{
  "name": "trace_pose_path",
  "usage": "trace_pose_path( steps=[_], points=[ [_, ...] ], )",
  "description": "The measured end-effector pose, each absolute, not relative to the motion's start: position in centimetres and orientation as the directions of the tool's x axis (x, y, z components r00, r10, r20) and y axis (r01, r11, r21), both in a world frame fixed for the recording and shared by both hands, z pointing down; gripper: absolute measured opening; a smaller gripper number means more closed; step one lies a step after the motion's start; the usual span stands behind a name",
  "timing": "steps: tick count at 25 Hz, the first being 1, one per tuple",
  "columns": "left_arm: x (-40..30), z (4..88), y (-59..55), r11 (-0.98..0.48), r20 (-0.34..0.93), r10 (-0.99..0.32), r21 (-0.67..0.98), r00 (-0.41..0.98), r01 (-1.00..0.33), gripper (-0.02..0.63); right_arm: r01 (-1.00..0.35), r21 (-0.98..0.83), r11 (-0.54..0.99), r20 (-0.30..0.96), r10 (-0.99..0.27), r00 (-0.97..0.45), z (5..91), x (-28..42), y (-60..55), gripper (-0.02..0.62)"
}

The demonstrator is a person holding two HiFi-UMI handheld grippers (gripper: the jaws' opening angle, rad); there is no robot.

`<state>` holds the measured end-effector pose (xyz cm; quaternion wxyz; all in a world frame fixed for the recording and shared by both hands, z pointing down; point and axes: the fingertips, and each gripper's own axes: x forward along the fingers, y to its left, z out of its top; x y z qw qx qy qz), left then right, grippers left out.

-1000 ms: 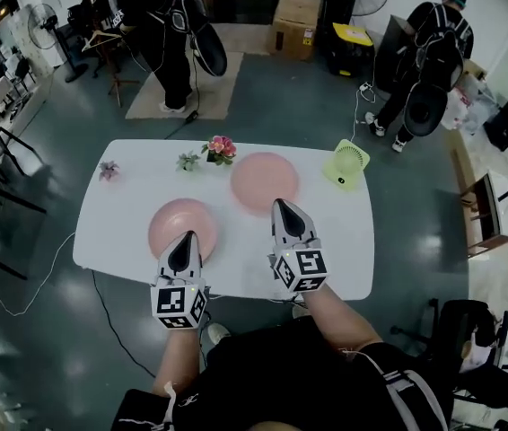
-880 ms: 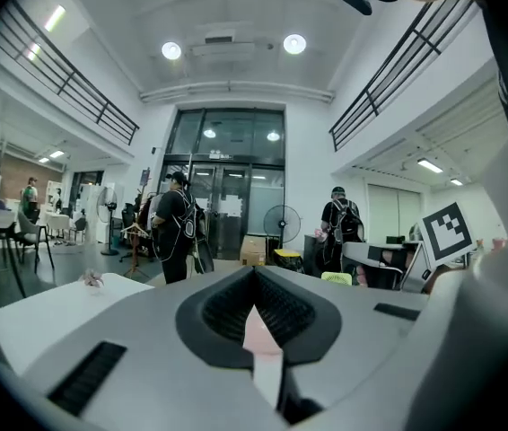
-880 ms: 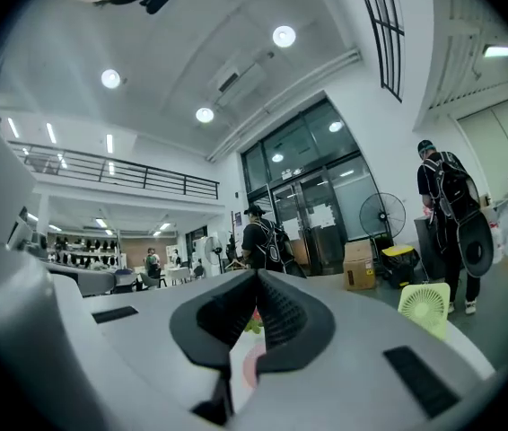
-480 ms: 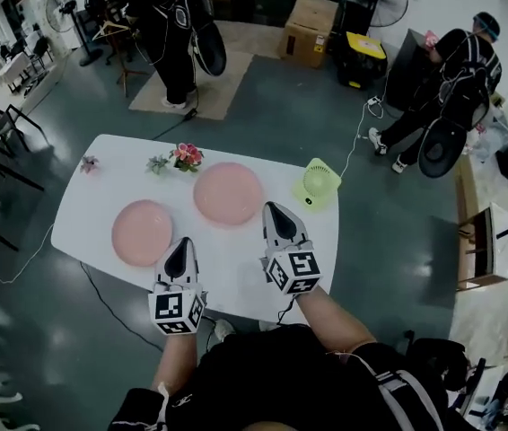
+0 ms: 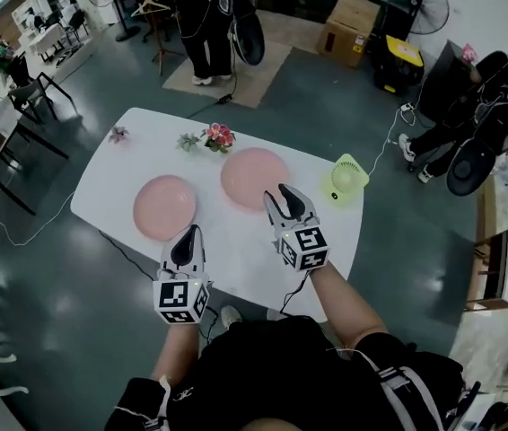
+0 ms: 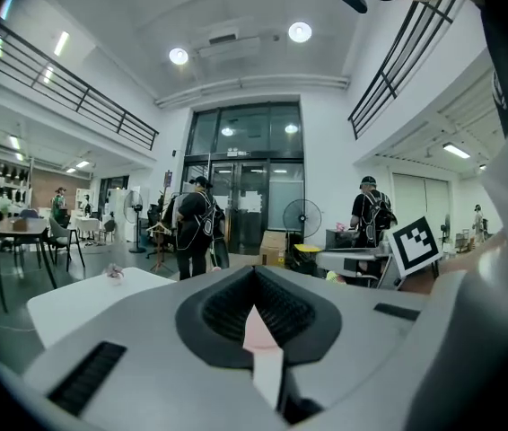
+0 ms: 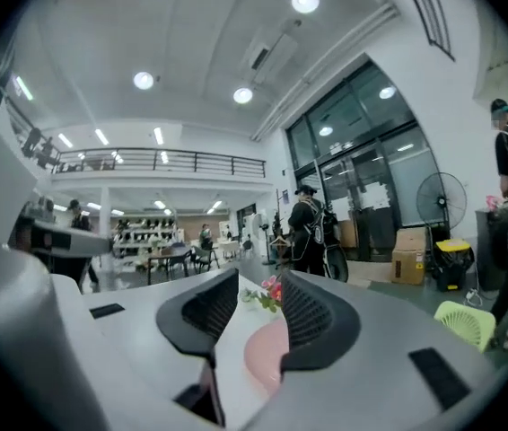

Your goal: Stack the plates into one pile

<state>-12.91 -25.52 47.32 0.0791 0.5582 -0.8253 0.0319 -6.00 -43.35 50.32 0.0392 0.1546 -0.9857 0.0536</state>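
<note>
Left plate [image 5: 164, 207] and right plate [image 5: 252, 176] lie apart on the table [image 5: 236, 254]; right gripper [image 5: 279, 193], jaws opening around nothing, points at the right plate's near rim and should straddle it squarely before clamping; left gripper [image 5: 194, 232] closed, empty.

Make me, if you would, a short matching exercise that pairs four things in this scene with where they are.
Things:
1. fan
2. flowers
3. cardboard box
4. left plate

Places:
a. on the floor, well beyond the table
b. at the table's far right corner
c. flat on the table, left of the other plate and not touching it
d. near the table's far edge, just beyond the other plate

Pairs: 1-b, 2-d, 3-a, 4-c
</note>
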Motion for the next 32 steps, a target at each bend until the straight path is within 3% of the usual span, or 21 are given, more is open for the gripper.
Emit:
trace_pose_path(
  steps=[6, 13, 20, 27, 31, 32],
  points=[
    [-14.2, 47.4, -21.7, 0.436, 0.168, -0.889, 0.028, -0.426, -0.899, 0.011, -0.077, 0.099, 0.992, 0.413, -0.112, -0.904, 59.2, -10.3, -41.8, 0.17],
    [-15.4, 48.0, -16.2, 0.547, 0.181, -0.825, 0.017, -0.536, -0.837, 0.011, 0.11, 0.242, 0.964, 0.674, -0.086, -0.734, 69.7, -11.3, -42.1, 0.187],
    [-16.1, 49.6, -11.6, 0.637, 0.216, -0.755, 0.013, -0.619, -0.771, 0.011, 0.322, 0.485, 0.813, 0.756, -0.205, -0.622, 75.5, -13.0, -43.6, 0.196],
    [-16.9, 50.0, -7.9, 0.705, 0.222, -0.692, 0.008, -0.686, -0.709, 0.011, 0.411, 0.503, 0.76, 0.825, -0.281, -0.49, 78.7, -13.8, -44.9, 0.192],
    [-17.3, 49.6, -6.3, 0.732, 0.221, -0.665, 0.0, -0.714, -0.681, 0.011, 0.46, 0.545, 0.701, 0.827, -0.357, -0.434, 79.7, -13.8, -44.7, 0.172],
    [-17.3, 49.5, -6.0, 0.736, 0.221, -0.66, -0.001, -0.718, -0.677, 0.011, 0.47, 0.556, 0.686, 0.823, -0.374, -0.427, 79.8, -13.7, -44.7, 0.132]
  ],
)
